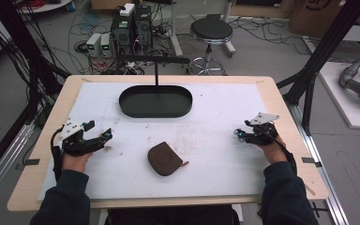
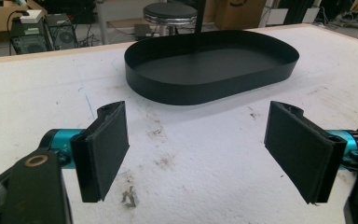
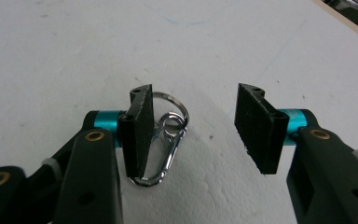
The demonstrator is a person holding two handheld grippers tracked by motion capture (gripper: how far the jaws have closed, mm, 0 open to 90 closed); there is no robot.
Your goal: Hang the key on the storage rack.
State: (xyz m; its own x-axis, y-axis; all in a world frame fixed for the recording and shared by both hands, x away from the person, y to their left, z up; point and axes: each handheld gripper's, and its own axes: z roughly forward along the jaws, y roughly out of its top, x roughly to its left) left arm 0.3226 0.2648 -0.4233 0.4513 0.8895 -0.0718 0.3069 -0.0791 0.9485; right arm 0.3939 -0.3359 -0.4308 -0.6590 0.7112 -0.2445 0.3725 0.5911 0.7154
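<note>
Silver carabiner [image 3: 164, 144]: it lies flat on the white table cover [image 1: 225, 112], with a round key ring [image 3: 170, 105] joined at its far end. It is between my right jaws, just beside the left-hand pad in the right gripper view and partly hidden behind it. I cannot tell if the pad touches it.
Right gripper [image 3: 193, 133]: my jaws stand wide apart and hold nothing. In the high view this gripper [image 1: 242, 134] sits low at the right side of the table, with the grey plate on top.
Left gripper [image 2: 196, 154]: my jaws are also wide apart, with only bare stained cover between them. In the high view it [image 1: 107, 137] is at the left side, well apart from the right one.
Brown pouch [image 1: 164, 159]: it lies between my two hands, near the front edge.
Black tray [image 2: 212, 65]: oval, at the far middle of the table, ahead of my left jaws.
</note>
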